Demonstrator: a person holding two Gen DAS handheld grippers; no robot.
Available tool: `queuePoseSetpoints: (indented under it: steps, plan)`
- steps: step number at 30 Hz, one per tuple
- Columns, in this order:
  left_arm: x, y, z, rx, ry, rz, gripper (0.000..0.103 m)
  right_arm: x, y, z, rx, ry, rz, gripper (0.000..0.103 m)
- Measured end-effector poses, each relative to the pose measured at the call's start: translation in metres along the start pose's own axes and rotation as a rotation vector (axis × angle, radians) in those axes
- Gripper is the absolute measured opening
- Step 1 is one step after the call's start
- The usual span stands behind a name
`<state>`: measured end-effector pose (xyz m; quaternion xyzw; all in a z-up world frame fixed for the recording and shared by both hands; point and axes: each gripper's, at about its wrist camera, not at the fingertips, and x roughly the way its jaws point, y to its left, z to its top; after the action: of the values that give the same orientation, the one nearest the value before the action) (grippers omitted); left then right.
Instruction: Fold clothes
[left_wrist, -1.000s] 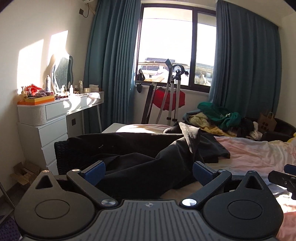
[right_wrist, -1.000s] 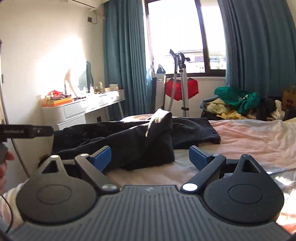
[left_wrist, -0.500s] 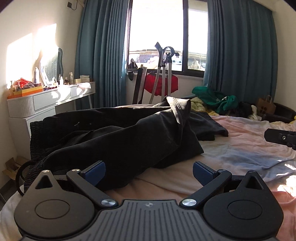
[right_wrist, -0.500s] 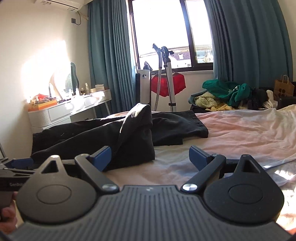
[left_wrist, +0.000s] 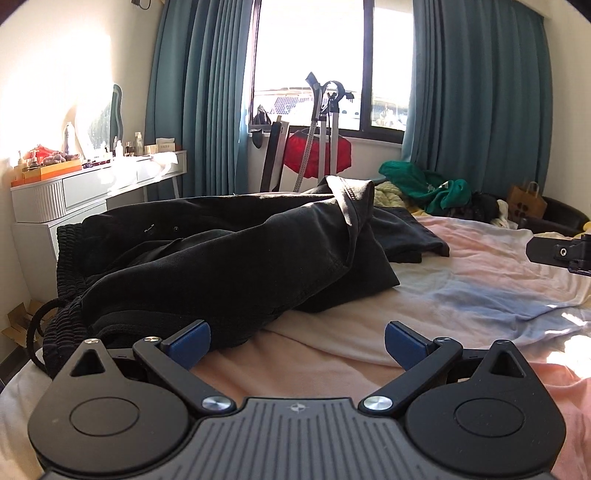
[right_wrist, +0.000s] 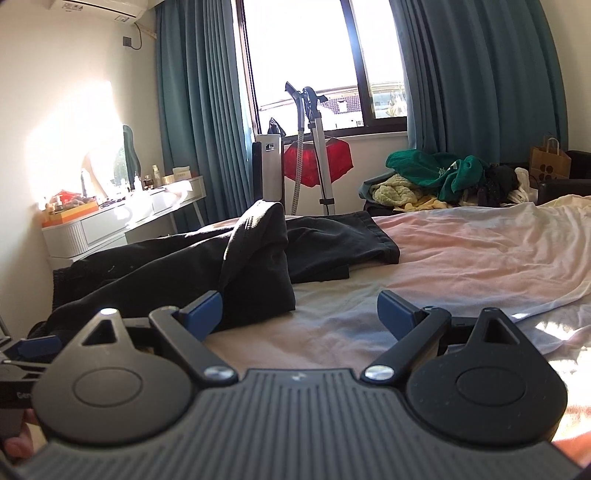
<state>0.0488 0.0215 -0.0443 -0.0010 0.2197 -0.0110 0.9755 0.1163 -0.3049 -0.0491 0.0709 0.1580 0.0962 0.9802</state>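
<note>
Black trousers (left_wrist: 229, 258) lie rumpled across the left half of the bed (left_wrist: 461, 280), one leg folded up into a peak. My left gripper (left_wrist: 297, 341) hovers low over the sheet just in front of the waistband, open, its left blue pad close to the cloth, nothing between the pads. The same trousers (right_wrist: 258, 258) show in the right wrist view. My right gripper (right_wrist: 299, 312) is open over bare sheet (right_wrist: 480, 251), its left pad beside the folded leg. The right gripper's body (left_wrist: 557, 253) shows at the right edge of the left wrist view.
A white dresser (left_wrist: 96, 184) with bottles stands left of the bed. A garment steamer (right_wrist: 314, 147) with a red item is by the window. A heap of green and yellow clothes (right_wrist: 436, 177) and a paper bag (right_wrist: 550, 162) lie behind the bed.
Both grippers have dropped lower and come closer to the bed, so the trousers fill more of each view. Their jaws stayed open.
</note>
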Motion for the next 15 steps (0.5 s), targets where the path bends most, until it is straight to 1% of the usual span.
queuePoseSetpoints:
  steps: [3,5,7,8,10,11,13,15]
  plan:
    - [0.002,-0.008,0.001,0.030,0.029,-0.035,0.101,-0.011,-0.007,0.002,0.033,0.005,-0.008,0.093]
    - [0.009,-0.017,0.008,0.082,0.034,-0.043,0.101,-0.019,-0.013,0.002,0.043,0.009,-0.034,0.093]
    - [0.020,-0.024,0.020,0.127,0.017,-0.032,0.100,-0.024,-0.019,0.002,0.062,0.015,-0.061,0.093]
    - [0.029,-0.026,0.028,0.134,0.004,-0.015,0.100,-0.026,-0.024,0.002,0.079,0.019,-0.071,0.093]
    - [0.048,-0.030,0.046,0.134,-0.025,0.025,0.100,-0.029,-0.033,0.003,0.116,0.026,-0.089,0.093]
    - [0.062,-0.032,0.057,0.125,-0.028,0.037,0.100,-0.030,-0.038,0.004,0.134,0.029,-0.098,0.093]
    - [0.094,-0.036,0.083,0.105,-0.025,0.052,0.097,-0.029,-0.047,0.007,0.162,0.034,-0.127,0.093]
    - [0.130,-0.042,0.110,0.100,-0.033,0.064,0.095,-0.027,-0.057,0.010,0.161,0.031,-0.163,0.093]
